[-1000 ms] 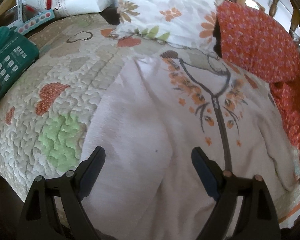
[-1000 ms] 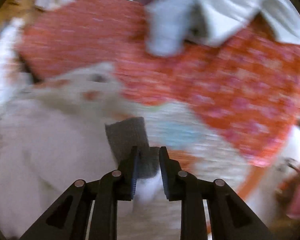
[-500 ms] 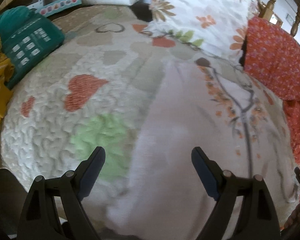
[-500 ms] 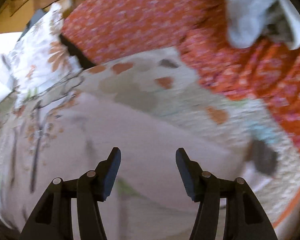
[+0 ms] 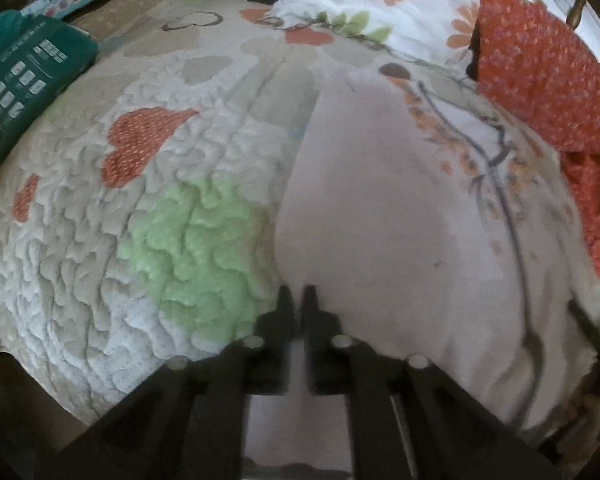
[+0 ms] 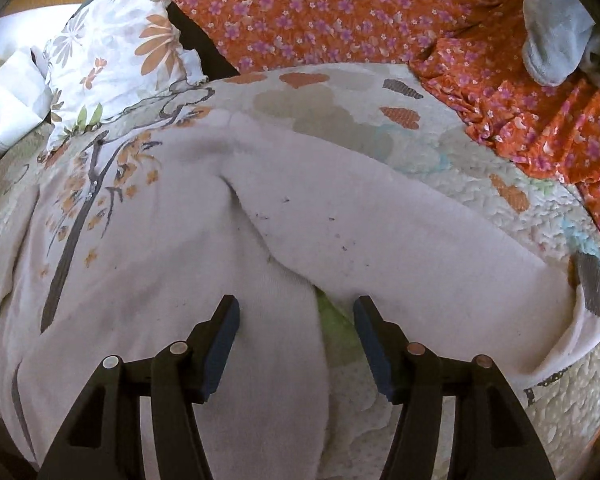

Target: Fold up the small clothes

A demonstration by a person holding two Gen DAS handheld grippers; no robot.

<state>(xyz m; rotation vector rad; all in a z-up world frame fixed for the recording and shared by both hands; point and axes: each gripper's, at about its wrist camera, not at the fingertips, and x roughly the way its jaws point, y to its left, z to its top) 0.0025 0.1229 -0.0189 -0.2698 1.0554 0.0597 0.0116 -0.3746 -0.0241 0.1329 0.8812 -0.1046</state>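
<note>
Blur hides what the closed left gripper (image 5: 298, 294) pinches at the near edge of the one pale pink zip jacket (image 6: 228, 240) spread on the quilt (image 5: 112, 248), its hem cut off below, while the right gripper (image 6: 296, 312) stands open, empty, above the sleeve's armpit.

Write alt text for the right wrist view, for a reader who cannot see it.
The right claw hangs open over a pale pink garment with a tree print, spread on a quilted bedspread; nothing is between its fingers. One sleeve stretches out to the right. Behind lie an orange floral fabric and a white floral pillow.
</note>
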